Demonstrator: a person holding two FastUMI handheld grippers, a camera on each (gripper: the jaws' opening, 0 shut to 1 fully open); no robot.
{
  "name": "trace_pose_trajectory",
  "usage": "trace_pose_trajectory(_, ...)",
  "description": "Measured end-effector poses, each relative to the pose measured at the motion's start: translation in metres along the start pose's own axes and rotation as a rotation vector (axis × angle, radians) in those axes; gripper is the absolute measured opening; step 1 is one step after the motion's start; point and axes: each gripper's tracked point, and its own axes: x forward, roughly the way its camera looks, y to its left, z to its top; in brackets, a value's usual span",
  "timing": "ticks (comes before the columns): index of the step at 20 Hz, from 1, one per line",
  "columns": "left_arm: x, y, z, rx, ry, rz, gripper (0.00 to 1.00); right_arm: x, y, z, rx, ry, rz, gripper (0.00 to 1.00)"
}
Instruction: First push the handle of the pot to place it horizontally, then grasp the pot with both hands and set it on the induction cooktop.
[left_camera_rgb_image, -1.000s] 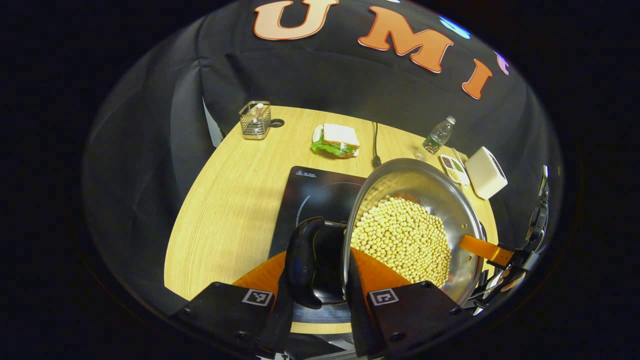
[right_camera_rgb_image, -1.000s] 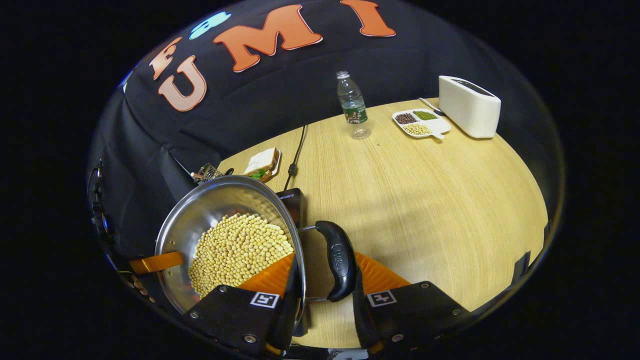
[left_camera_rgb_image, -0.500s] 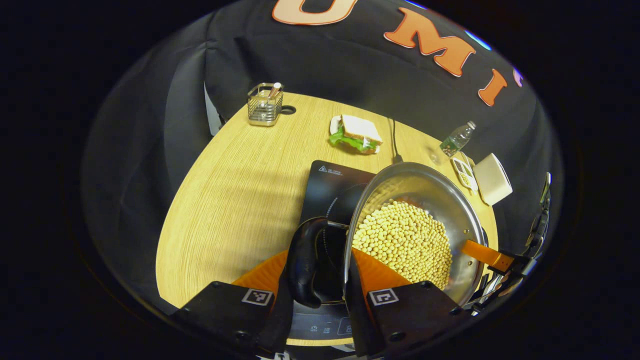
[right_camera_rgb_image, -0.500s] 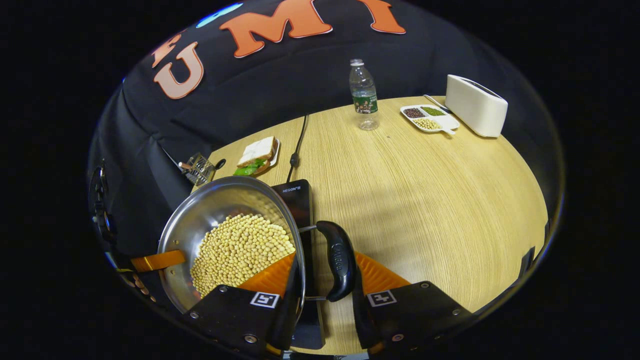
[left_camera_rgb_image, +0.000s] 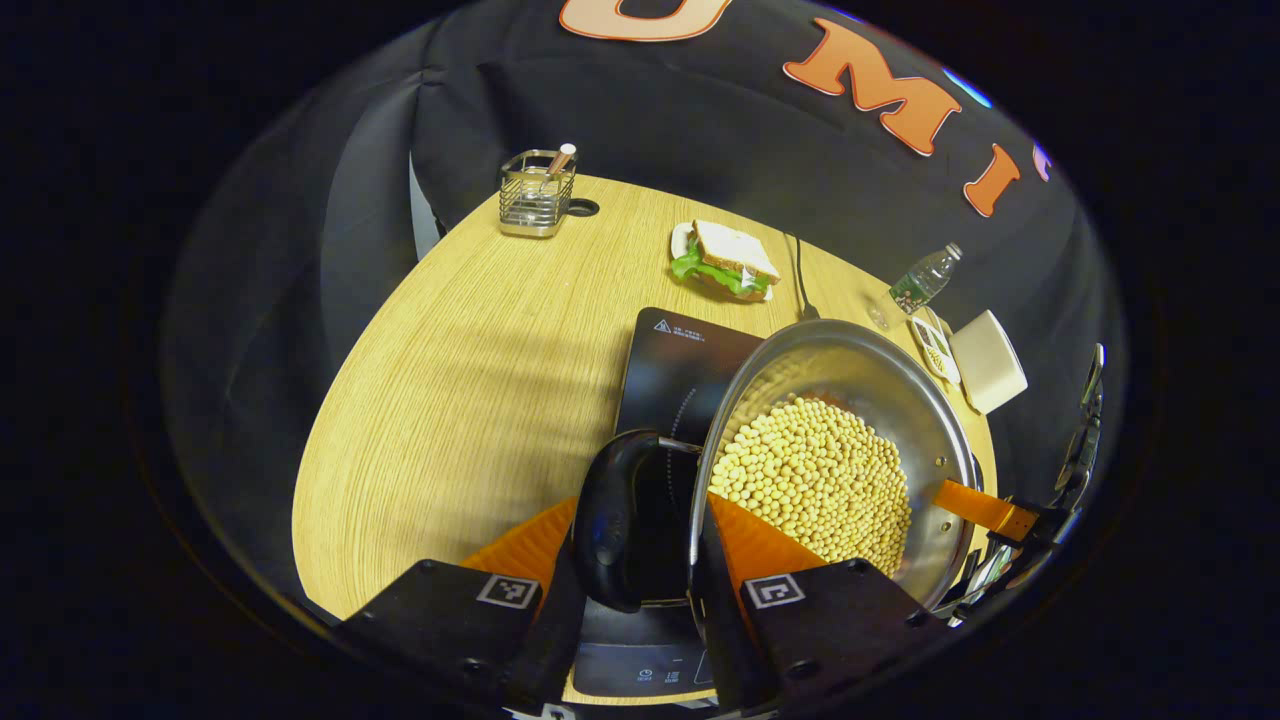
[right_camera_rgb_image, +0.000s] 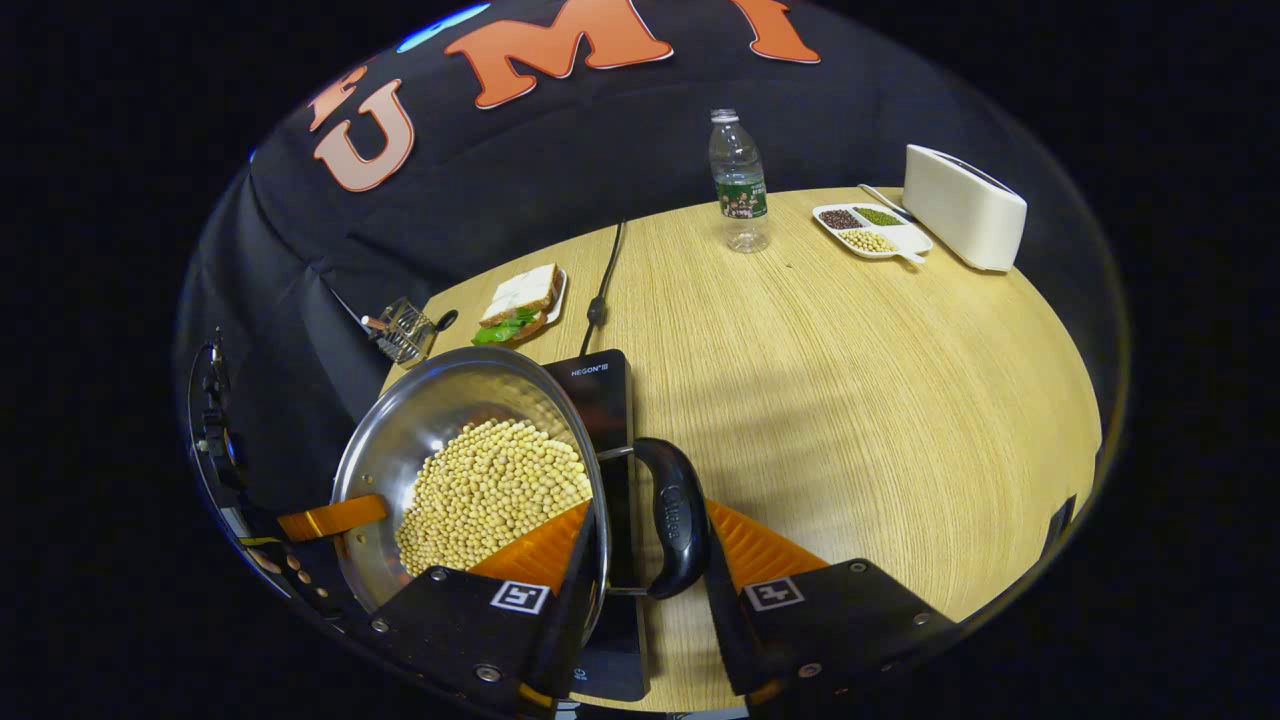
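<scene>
Left gripper view: the left gripper (left_camera_rgb_image: 640, 600) is closed on 1 black side handle (left_camera_rgb_image: 607, 520) of the steel pot (left_camera_rgb_image: 905, 400), a finger on each side of it. The pot, filled with yellow beans (left_camera_rgb_image: 815, 480), is held above the black induction cooktop (left_camera_rgb_image: 680, 365) on the wooden table (left_camera_rgb_image: 470, 340). A warning triangle with small illegible print is seen on the cooktop's corner.

Right gripper view: the right gripper (right_camera_rgb_image: 645, 600) is clamped on the opposite pot handle (right_camera_rgb_image: 675, 520), which bears an embossed logo too small to read. The pot (right_camera_rgb_image: 420, 420) is seen over the cooktop (right_camera_rgb_image: 600, 390), which carries a short white brand word. A bottle (right_camera_rgb_image: 738, 180) with a green label stands farther back.
</scene>
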Motion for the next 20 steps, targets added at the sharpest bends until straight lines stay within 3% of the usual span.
trace_pose_trajectory(2, -0.005, 0.004, 0.007, 0.011, -0.04, 0.023, 0.64, -0.01, -0.009, 0.012, 0.009, -0.036, -0.002, 0.67)
trace_pose_trajectory(3, -0.01, 0.008, 0.015, 0.03, -0.078, 0.047, 0.72, -0.014, -0.016, 0.017, 0.01, -0.049, -0.011, 0.73)
trace_pose_trajectory(4, -0.02, 0.012, 0.025, 0.045, -0.115, 0.074, 0.8, -0.019, -0.02, 0.024, 0.014, -0.067, -0.006, 0.88)
trace_pose_trajectory(5, -0.03, 0.012, 0.035, 0.043, -0.16, 0.095, 0.98, -0.028, -0.025, 0.029, 0.018, -0.08, -0.005, 0.93)
trace_pose_trajectory(6, -0.043, 0.014, 0.047, 0.035, -0.207, 0.119, 0.99, -0.036, -0.036, 0.038, 0.01, -0.106, -0.027, 0.96)
trace_pose_trajectory(10, -0.109, 0.014, 0.114, 0.017, -0.49, 0.227, 0.98, -0.082, -0.073, 0.088, -0.017, -0.247, -0.083, 0.96)
trace_pose_trajectory(13, -0.164, -0.02, 0.148, 0.037, -0.629, 0.217, 0.98, -0.123, -0.103, 0.129, -0.023, -0.367, -0.11, 0.96)
trace_pose_trajectory(18, -0.26, -0.113, 0.197, 0.143, -0.864, 0.189, 0.97, -0.218, -0.121, 0.196, -0.078, -0.569, -0.129, 0.95)
trace_pose_trajectory(20, -0.287, -0.151, 0.206, 0.141, -0.906, 0.133, 0.98, -0.254, -0.116, 0.215, -0.119, -0.639, -0.124, 0.95)
